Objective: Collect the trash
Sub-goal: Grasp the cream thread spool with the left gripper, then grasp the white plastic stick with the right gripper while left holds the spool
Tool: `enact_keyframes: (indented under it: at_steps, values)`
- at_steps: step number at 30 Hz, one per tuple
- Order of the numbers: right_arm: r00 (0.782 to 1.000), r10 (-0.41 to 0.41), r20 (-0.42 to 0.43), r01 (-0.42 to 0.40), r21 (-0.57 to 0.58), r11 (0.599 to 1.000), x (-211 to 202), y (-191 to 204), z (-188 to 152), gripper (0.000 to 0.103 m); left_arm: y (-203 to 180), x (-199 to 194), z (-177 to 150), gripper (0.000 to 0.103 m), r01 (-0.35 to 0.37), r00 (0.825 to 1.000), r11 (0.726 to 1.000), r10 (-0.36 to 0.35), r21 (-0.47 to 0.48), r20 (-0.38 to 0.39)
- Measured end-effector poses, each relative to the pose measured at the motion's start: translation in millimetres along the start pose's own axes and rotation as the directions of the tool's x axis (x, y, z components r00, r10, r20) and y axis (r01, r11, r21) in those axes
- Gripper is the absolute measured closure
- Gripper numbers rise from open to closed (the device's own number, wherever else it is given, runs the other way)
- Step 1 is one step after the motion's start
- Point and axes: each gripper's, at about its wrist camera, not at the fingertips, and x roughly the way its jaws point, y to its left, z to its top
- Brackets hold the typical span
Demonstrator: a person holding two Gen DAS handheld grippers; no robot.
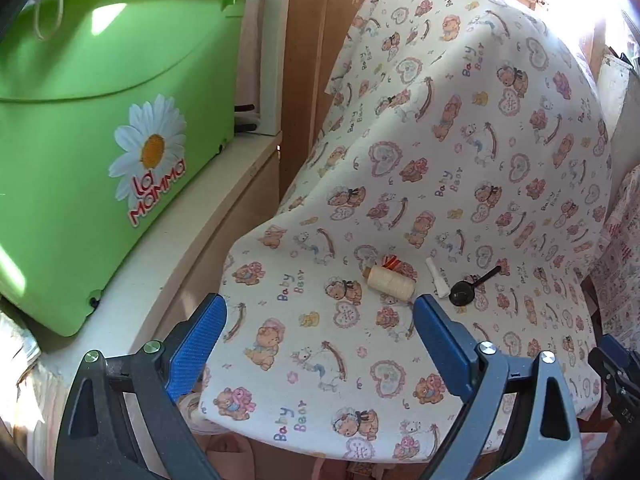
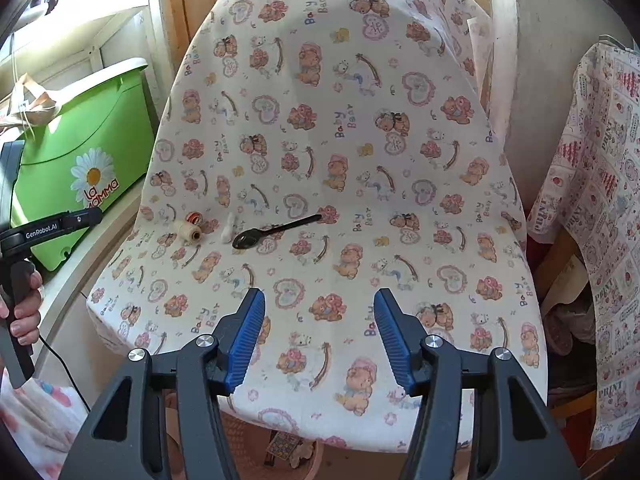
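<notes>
Both claws released and empty: left gripper (image 1: 320, 344) splayed wide, right gripper (image 2: 320, 336) half-spread, with black spoon (image 2: 276, 231), white scrap (image 2: 229, 229) and thread spool (image 2: 189, 233) at its 11 o'clock (loose cloth (image 2: 360, 160); pads may snag it and roll the spool off).

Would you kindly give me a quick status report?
Both grippers open, empty. Spoon, spool, white piece on chair cover, untouched. Path clear.
</notes>
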Motion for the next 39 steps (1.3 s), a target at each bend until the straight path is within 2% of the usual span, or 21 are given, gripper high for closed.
enact_keyframes:
  at_steps: [3,5,7,9,14,18,22,26,28,30,35,39]
  values:
    - [1.000,-0.026,-0.005,0.026,0.020,0.999,12.2,-6.1,1.4,0.044,-4.0,18.4,5.8,0.010,0.052,0.998,0.999,-0.052,0.012,-0.022]
    - [0.999,-0.029,-0.023,0.031,0.057,0.998,21.7,-11.0,3.1,0.044,-15.2,30.0,6.9,0.010,0.051,0.999,0.995,-0.049,0.084,-0.022]
    - [0.999,0.009,-0.043,-0.004,0.104,0.995,31.7,-15.4,8.2,0.044,-29.0,42.1,4.5,0.010,0.034,0.999,0.984,-0.031,0.176,-0.016]
    - [0.998,0.025,-0.059,-0.017,0.129,0.992,42.1,-17.7,12.9,0.044,-38.0,55.7,0.5,0.010,0.044,0.999,0.973,-0.039,0.228,-0.028]
    - [0.993,0.058,-0.099,-0.040,0.181,0.983,66.3,-23.2,23.8,0.044,-45.8,84.8,-4.2,0.010,0.059,0.997,0.971,-0.046,0.232,-0.059]
    - [0.988,0.087,-0.129,-0.067,0.149,0.987,77.5,-14.7,28.7,0.044,-49.9,101.1,-3.2,0.010,0.055,0.996,0.970,-0.038,0.238,-0.079]
    - [0.990,0.086,-0.114,-0.069,0.146,0.987,78.3,-4.5,30.6,0.044,-58.5,108.8,-2.7,0.010,0.061,0.996,0.959,-0.039,0.276,-0.083]
    - [0.993,0.061,-0.100,-0.047,0.134,0.990,79.4,2.2,32.8,0.044,-62.0,120.1,-2.0,0.021,0.080,0.994,0.955,-0.055,0.287,-0.095]
    - [0.994,0.046,-0.099,-0.033,0.129,0.991,81.3,5.9,32.8,0.044,-64.1,126.4,-2.7,0.031,0.113,0.989,0.955,-0.083,0.273,-0.120]
    - [0.994,0.050,-0.099,-0.036,0.133,0.991,83.7,9.5,33.2,0.044,-63.6,128.0,-4.1,0.048,0.134,0.986,0.955,-0.102,0.265,-0.131]
    - [0.996,0.027,-0.090,-0.017,0.103,0.995,88.0,21.6,32.4,0.044,-62.8,116.7,-4.6,0.048,0.130,0.989,0.956,-0.107,0.264,-0.101]
    - [0.995,0.056,-0.079,-0.048,0.101,0.994,91.4,31.2,35.6,0.044,-51.8,89.4,-0.8,0.048,0.096,0.995,0.964,-0.086,0.248,-0.051]
